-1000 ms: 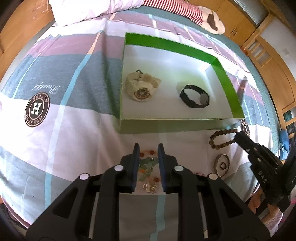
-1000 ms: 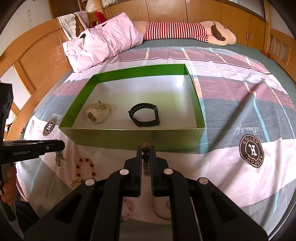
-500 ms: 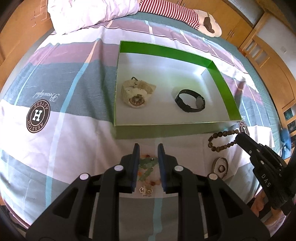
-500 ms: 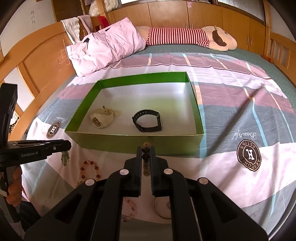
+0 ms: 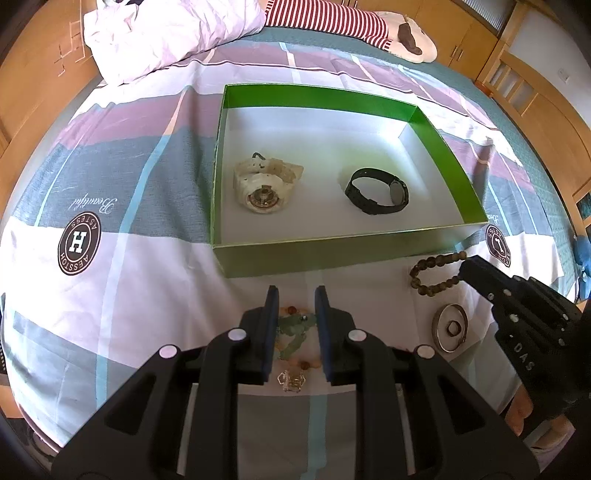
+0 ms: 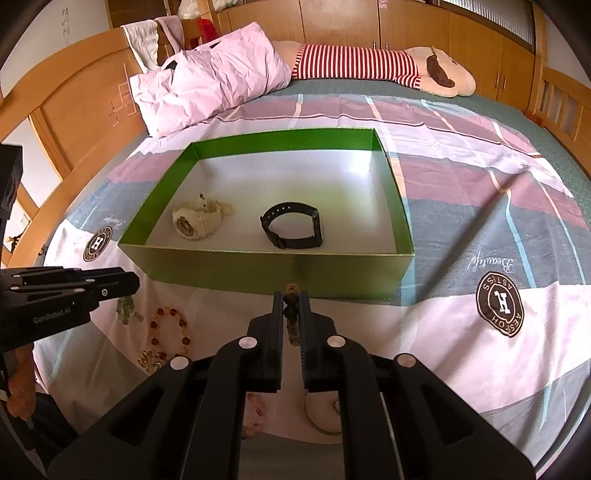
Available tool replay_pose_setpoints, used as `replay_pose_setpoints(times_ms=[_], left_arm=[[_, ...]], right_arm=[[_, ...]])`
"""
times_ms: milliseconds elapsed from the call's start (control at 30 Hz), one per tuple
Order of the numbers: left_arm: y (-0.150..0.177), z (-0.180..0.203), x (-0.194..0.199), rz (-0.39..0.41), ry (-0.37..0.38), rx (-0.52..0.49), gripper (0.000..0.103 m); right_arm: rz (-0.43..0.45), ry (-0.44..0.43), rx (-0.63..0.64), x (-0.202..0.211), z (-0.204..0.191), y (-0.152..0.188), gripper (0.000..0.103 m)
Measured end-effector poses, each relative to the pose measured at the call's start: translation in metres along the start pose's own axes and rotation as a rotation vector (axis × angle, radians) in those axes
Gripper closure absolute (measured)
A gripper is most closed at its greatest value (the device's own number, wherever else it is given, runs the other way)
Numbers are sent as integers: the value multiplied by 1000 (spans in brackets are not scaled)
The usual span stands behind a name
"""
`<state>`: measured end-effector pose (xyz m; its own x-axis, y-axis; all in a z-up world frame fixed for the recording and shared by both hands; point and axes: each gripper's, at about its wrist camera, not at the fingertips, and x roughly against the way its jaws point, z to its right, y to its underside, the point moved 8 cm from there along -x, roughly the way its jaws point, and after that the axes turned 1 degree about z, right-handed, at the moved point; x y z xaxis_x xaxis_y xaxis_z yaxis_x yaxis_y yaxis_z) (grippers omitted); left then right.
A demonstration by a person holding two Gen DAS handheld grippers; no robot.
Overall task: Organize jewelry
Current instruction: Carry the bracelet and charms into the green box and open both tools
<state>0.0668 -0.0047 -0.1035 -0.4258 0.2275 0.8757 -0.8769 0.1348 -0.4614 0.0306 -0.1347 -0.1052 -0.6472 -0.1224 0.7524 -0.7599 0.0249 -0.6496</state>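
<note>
right gripper [image 6: 291, 297] clamps a dark brown bead bracelet [image 5: 437, 273] — left gripper [image 5: 295, 295] jaws apart over green beads [image 5: 295, 328].

A bed [image 6: 480, 192] with a striped purple, grey and white sheet fills the room — wooden headboard [image 6: 74, 110] on the left, wooden wardrobes [image 6: 406, 33] behind. A crumpled pink pillow [image 6: 210, 81] and a striped plush toy [image 6: 369, 66] lie at the far end — daylight falls bright.

A crumpled pink pillow [image 6: 210, 79] lies at the bed's head beside what looks like a striped plush toy [image 6: 373, 66].
</note>
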Motion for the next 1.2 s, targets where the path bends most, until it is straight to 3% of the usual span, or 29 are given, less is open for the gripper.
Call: replay_pose_setpoints(times_ms=[1200], left_arm=[[3, 3, 0, 11, -43, -33, 83]], right_arm=[[-11, 0, 9, -2, -3, 3, 95]])
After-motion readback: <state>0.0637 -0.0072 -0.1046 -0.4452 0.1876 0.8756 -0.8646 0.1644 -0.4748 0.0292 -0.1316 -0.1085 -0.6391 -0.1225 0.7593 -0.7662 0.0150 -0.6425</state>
